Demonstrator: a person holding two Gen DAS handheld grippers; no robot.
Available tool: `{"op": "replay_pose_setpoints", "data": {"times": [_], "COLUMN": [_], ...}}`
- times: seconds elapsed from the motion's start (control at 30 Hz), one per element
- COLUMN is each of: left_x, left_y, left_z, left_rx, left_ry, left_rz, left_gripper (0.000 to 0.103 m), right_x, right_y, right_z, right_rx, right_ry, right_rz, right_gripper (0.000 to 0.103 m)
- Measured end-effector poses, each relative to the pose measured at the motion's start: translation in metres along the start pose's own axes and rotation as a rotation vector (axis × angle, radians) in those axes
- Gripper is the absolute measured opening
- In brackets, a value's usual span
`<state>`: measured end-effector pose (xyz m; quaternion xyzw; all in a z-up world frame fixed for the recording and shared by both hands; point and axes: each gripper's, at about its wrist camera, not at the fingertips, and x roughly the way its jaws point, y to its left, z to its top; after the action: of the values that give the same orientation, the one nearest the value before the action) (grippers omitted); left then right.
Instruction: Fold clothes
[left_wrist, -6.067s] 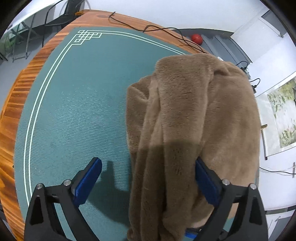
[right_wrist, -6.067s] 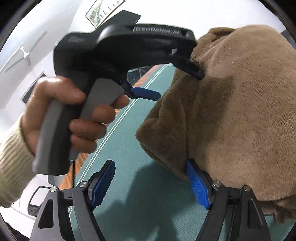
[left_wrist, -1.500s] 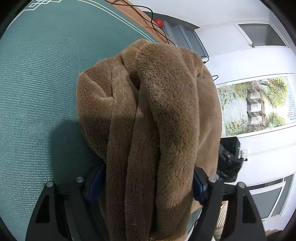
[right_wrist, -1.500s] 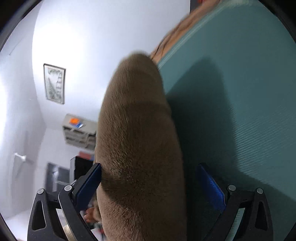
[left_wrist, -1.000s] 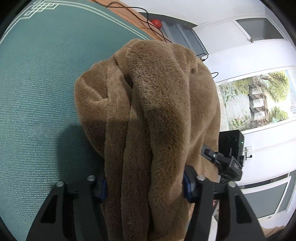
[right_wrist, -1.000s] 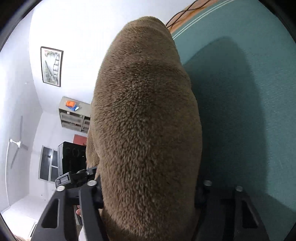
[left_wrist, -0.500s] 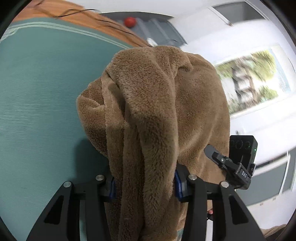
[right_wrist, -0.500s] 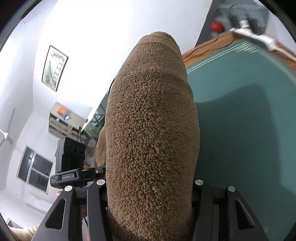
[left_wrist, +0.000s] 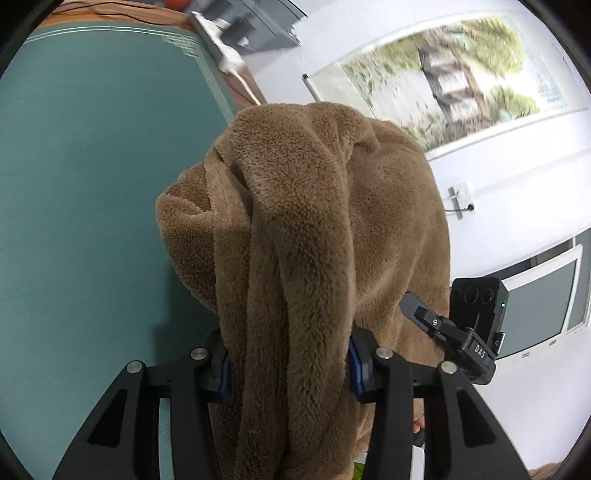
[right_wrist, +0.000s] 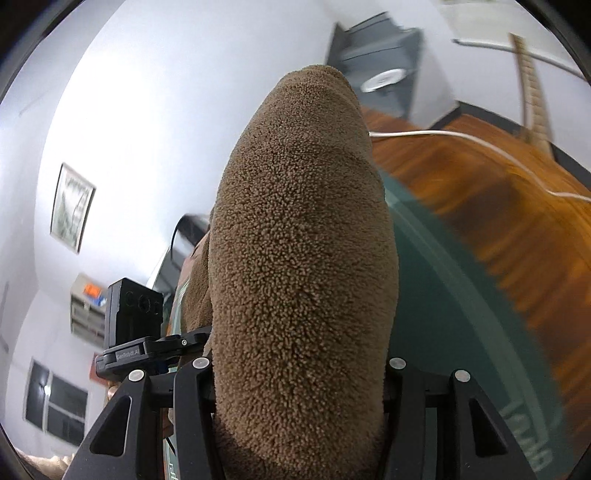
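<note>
A thick brown fleece garment (left_wrist: 306, 240) hangs bunched in front of the left wrist camera, above the green table mat (left_wrist: 85, 192). My left gripper (left_wrist: 290, 369) is shut on a fat fold of it, both blue pads pressed into the pile. In the right wrist view the same brown fleece garment (right_wrist: 303, 240) bulges up as a rounded roll, and my right gripper (right_wrist: 299, 373) is shut on it, its pads buried in the fabric. Each view shows the other gripper's black body beside the cloth. The garment's lower part is hidden.
The green mat (right_wrist: 461, 295) lies on a wooden table (right_wrist: 498, 192) with a white cable (right_wrist: 480, 144) across it. White walls, a landscape picture (left_wrist: 461, 70), a framed picture (right_wrist: 72, 206) and a window (left_wrist: 543, 295) surround the table.
Both grippers closed tighter on the fleece a second ago, then swung sideways and upward together with it. The mat's edge and the wooden table rim have come into the right wrist view.
</note>
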<state>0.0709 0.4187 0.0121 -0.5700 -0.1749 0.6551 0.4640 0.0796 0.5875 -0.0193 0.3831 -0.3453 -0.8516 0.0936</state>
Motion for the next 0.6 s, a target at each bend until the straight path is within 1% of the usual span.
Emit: {"op": "replay_pose_setpoints", "data": {"times": [0.1, 0.13, 0.17, 0.2, 0.23, 0.3, 0.33, 0.4, 0.5, 0.57, 0.6], "left_x": [0.035, 0.048, 0.064, 0.078, 0.081, 0.065, 0.049, 0.056, 0.065, 0.066, 0.066], "left_y": [-0.029, -0.034, -0.021, -0.011, -0.012, 0.006, 0.022, 0.018, 0.019, 0.016, 0.02], "left_z": [-0.002, 0.004, 0.039, 0.066, 0.063, 0.024, 0.009, 0.007, 0.002, -0.001, 0.0], "left_rx": [0.008, 0.01, 0.008, 0.005, 0.003, -0.007, -0.011, -0.02, -0.015, -0.006, 0.009], "left_ry": [0.005, 0.005, 0.002, 0.0, -0.001, 0.001, 0.004, 0.016, 0.027, 0.021, 0.017], "left_rz": [0.022, 0.033, 0.046, 0.058, 0.066, 0.083, 0.092, 0.12, 0.152, 0.157, 0.171], "left_gripper": [0.05, 0.05, 0.05, 0.05, 0.051, 0.051, 0.051, 0.051, 0.051, 0.051, 0.052], "right_x": [-0.013, -0.014, -0.011, -0.008, -0.005, 0.006, 0.007, -0.006, -0.025, -0.022, -0.021], "right_y": [-0.036, -0.043, -0.049, -0.053, -0.056, -0.05, -0.045, -0.047, -0.085, -0.1, -0.107], "right_z": [0.009, 0.012, 0.014, 0.015, 0.016, 0.014, 0.009, -0.006, -0.009, -0.01, -0.011], "right_rx": [0.037, 0.044, 0.052, 0.056, 0.056, 0.055, 0.053, 0.05, 0.046, 0.051, 0.053], "right_ry": [-0.028, -0.033, -0.037, -0.039, -0.039, -0.034, -0.029, -0.012, 0.017, 0.021, 0.023], "right_rz": [0.001, 0.002, 0.004, 0.006, 0.008, 0.01, 0.009, 0.0, -0.022, -0.042, -0.049], "right_gripper": [0.053, 0.053, 0.053, 0.053, 0.053, 0.053, 0.053, 0.053, 0.054, 0.057, 0.06]}}
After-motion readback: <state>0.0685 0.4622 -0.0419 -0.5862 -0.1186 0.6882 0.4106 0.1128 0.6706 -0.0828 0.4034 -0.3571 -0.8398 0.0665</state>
